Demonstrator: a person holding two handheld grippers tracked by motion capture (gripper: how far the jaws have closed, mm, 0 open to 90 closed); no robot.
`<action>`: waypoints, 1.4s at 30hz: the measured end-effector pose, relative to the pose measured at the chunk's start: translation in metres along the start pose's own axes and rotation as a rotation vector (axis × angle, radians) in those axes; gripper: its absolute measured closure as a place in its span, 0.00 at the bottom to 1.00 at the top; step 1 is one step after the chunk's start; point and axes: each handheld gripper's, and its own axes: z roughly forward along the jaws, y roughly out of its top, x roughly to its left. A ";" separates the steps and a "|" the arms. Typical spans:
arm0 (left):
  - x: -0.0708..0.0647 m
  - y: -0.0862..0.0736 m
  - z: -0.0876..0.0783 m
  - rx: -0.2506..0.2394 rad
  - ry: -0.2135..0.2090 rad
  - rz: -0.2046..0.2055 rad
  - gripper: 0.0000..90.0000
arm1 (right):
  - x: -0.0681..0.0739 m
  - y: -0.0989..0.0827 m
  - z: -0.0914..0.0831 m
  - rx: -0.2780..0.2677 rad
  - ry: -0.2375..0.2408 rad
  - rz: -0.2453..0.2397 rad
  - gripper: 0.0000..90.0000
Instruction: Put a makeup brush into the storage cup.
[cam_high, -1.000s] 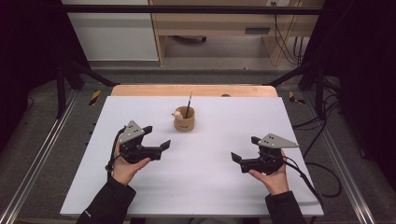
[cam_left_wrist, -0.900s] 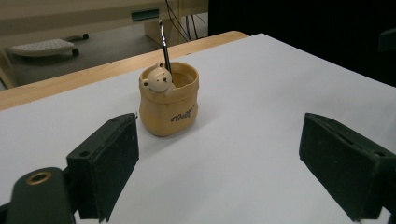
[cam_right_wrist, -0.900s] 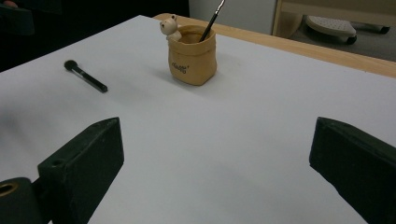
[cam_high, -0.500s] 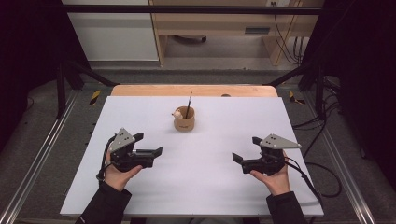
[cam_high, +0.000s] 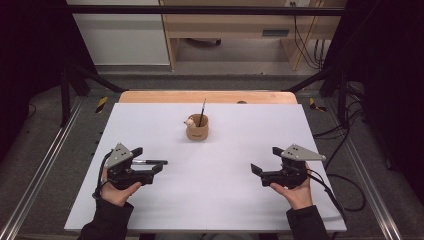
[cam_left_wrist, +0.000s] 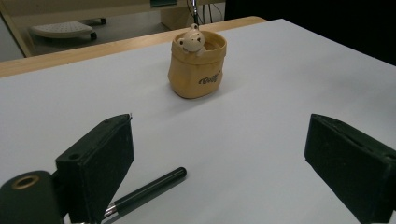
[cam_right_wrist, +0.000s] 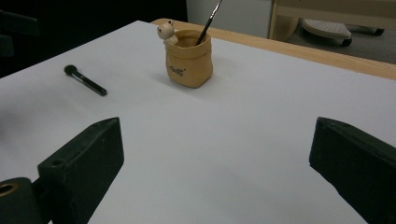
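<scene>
A tan cup (cam_high: 197, 129) with a small bear figure on its rim stands mid-table, and a thin brush (cam_high: 202, 110) stands upright in it. A black brush (cam_high: 156, 161) lies flat on the white table top (cam_high: 220, 200) to the cup's near left. My left gripper (cam_high: 147, 160) is open around the brush's handle end without touching it. In the left gripper view the brush (cam_left_wrist: 149, 189) lies just inside the left jaw, with the cup (cam_left_wrist: 196, 65) ahead. My right gripper (cam_high: 266, 160) is open with nothing between its jaws, at the near right. The right gripper view shows the cup (cam_right_wrist: 189, 58) and the lying brush (cam_right_wrist: 86, 80).
A wooden strip (cam_high: 207, 96) runs along the table's far edge. Metal rails (cam_high: 45, 165) flank the table, and cables (cam_high: 345, 185) trail at the right. A cabinet and a wooden bench (cam_high: 225, 25) stand beyond the table.
My left gripper has drawn back toward the near left, and the black brush now lies on the table at its open jaws. The right gripper has barely moved.
</scene>
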 end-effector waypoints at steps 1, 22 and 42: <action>0.001 0.000 -0.001 0.001 -0.001 0.004 0.08 | -0.001 -0.001 0.000 0.003 -0.001 0.005 0.04; 0.015 0.001 0.004 0.033 -0.006 0.019 0.08 | -0.003 -0.002 0.001 0.003 -0.006 0.012 0.04; 0.044 0.007 0.022 0.111 0.020 0.018 0.08 | -0.002 -0.003 0.002 0.009 -0.009 0.000 0.04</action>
